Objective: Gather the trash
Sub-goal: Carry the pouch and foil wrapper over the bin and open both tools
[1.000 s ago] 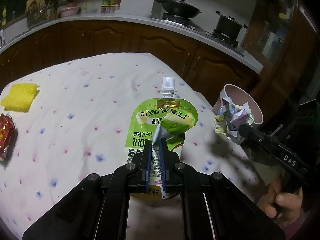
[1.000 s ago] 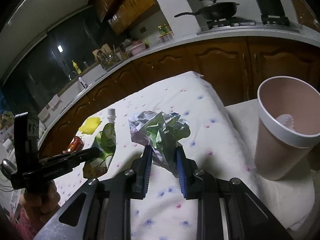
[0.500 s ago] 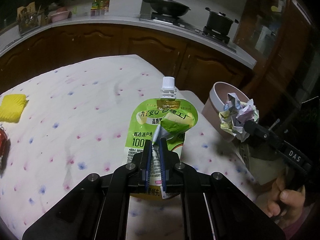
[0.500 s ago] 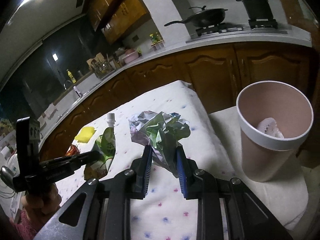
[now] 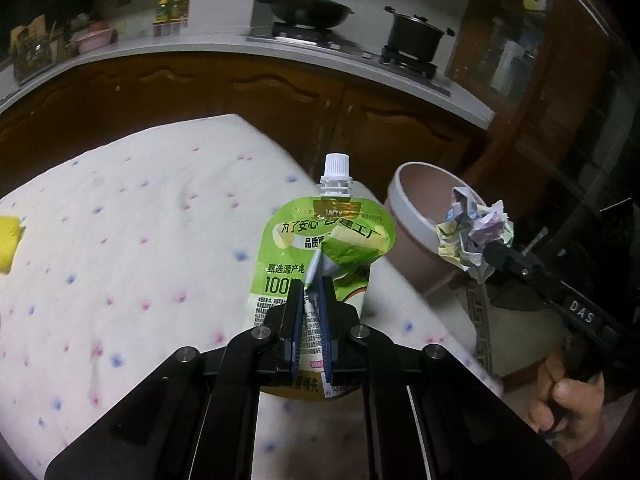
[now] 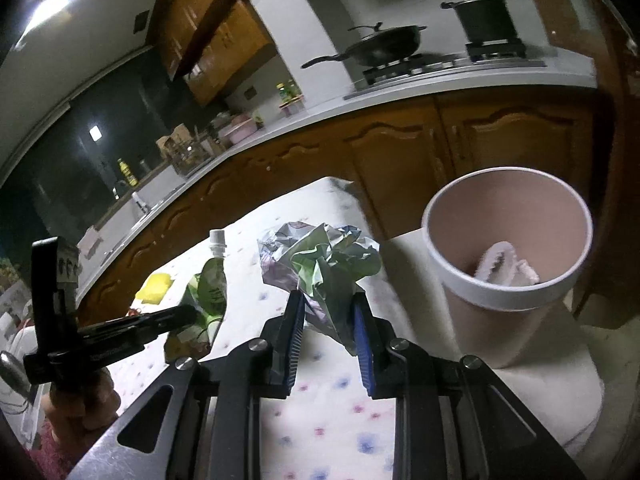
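The right hand-held gripper [image 6: 327, 308] clamps a crumpled paper wad [image 6: 320, 256] near the pink bin [image 6: 508, 304]; centre it above the rim before opening. The left hand-held gripper [image 5: 310, 300] pinches a green pouch [image 5: 320, 256] above the bench [image 5: 140, 220].

Yellow sponge [image 5: 9, 246] cut by left frame edge. Pouch [image 5: 320, 248] base hidden behind left gripper [image 5: 310, 304]. White item in cup [image 6: 506, 264] unidentifiable. Counter bottles [image 5: 170, 10] too small.

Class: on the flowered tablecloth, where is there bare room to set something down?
Free: the broad stretch of flowered tablecloth between the yellow sponge and the green spouted drink pouch. Crowded: the right edge beside the pink paper cup.
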A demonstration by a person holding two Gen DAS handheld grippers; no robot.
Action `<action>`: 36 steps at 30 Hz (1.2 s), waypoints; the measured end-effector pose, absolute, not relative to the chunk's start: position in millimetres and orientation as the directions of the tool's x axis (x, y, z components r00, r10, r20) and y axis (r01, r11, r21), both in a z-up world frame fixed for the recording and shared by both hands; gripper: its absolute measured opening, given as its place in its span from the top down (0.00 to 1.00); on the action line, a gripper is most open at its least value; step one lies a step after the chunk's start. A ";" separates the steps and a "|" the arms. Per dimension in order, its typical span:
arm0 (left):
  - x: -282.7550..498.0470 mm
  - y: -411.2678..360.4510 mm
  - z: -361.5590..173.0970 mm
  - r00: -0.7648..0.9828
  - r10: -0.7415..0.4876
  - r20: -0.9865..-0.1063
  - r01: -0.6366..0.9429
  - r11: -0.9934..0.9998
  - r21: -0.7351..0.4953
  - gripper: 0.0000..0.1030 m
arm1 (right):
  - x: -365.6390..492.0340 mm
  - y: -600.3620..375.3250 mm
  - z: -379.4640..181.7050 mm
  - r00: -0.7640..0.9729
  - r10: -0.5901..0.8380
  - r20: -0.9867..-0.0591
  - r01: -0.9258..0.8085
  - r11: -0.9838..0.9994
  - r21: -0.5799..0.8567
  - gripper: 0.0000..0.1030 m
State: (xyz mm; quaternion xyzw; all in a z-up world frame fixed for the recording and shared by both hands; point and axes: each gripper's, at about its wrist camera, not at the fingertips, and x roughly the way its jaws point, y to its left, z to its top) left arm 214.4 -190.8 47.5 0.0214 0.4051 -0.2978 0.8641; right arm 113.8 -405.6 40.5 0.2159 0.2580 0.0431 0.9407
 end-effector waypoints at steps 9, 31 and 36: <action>226.6 -275.3 64.0 0.436 -0.585 -0.684 0.637 0.737 -0.225 0.93 | 111.4 -467.5 38.3 0.879 0.097 -0.466 0.137 0.886 0.444 0.76; 278.2 -430.1 26.6 0.340 -0.595 -0.728 0.693 0.682 -0.234 0.93 | 143.9 -566.2 5.7 0.842 -0.013 -0.539 0.290 0.854 0.431 0.75; 279.4 -440.9 16.2 0.310 -0.593 -0.743 0.705 0.667 -0.239 0.92 | 147.9 -569.2 -0.1 0.835 -0.006 -0.550 0.291 0.853 0.432 0.73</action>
